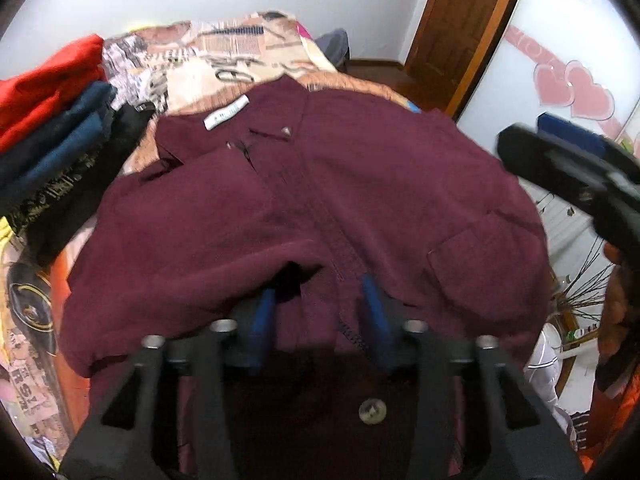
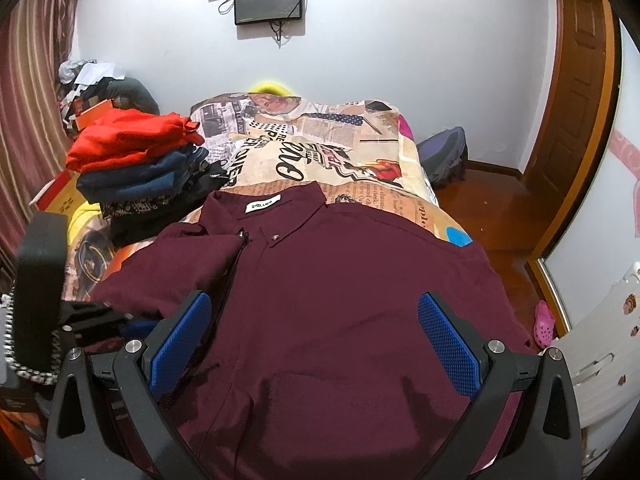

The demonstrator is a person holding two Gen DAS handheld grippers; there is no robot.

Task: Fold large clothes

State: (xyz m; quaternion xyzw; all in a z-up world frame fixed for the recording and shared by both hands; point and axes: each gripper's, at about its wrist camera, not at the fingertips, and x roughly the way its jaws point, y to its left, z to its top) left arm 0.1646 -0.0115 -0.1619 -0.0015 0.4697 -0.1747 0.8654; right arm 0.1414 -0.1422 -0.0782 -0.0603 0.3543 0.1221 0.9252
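A maroon button-up shirt [image 2: 340,280] lies front up on the bed, collar away from me; it also shows in the left wrist view [image 1: 320,200]. Its left side is folded in over the front. My left gripper [image 1: 320,292] is low over the shirt's near hem by the button placket, its blue pads partly apart with cloth between them; no firm grip is visible. It shows at the left edge of the right wrist view [image 2: 96,316]. My right gripper [image 2: 316,336] is wide open and empty above the shirt's lower front; it shows in the left wrist view [image 1: 568,176].
A stack of folded clothes [image 2: 140,168], red on top of blue and black, sits on the bed's left side. The bed [image 2: 320,148] has a newspaper-print cover. A wooden door [image 2: 576,100] and wood floor [image 2: 492,208] lie to the right, with a pink shoe [image 2: 544,322].
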